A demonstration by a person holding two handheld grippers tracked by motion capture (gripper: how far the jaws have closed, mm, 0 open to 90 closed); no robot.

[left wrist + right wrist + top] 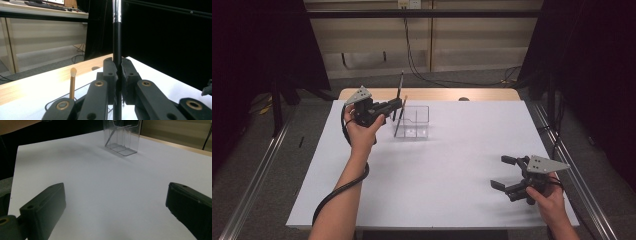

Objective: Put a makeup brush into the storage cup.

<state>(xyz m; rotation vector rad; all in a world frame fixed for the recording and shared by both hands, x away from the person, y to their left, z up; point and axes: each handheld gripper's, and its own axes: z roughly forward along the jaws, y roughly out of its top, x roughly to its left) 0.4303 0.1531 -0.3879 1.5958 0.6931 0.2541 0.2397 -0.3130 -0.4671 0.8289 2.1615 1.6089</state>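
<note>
Up at about eleven o'clock on the white table point(437, 170), the left gripper point(398, 103) has its jaws clamped tight on a slim black brush point(400, 90), which stands nearly upright; the left gripper view shows the dark handle point(117, 42) running straight up between the closed pads, with a silvery band near the top. Just beside it, toward three o'clock from the claw, sits the clear acrylic organizer point(413, 121), and a second stick with a wooden, gold-toned handle point(400, 117) already leans inside its near-left compartment, tilted toward twelve. That same stick shows in the left gripper view as a tan shaft with a pale tip point(72, 83). What matters for the coming move, I judge, is that the brush's long axis is already vertical and the holder's open top lies a short way right of and below the claw, so a small sideways shift and a lowering should drop it in. The left hand is far the nearer one. Down at four o'clock, well apart from the holder, the right gripper point(503, 171) rests with its jaws spread wide and nothing between them, and its view looks across bare table toward the organizer point(122, 137).
</note>
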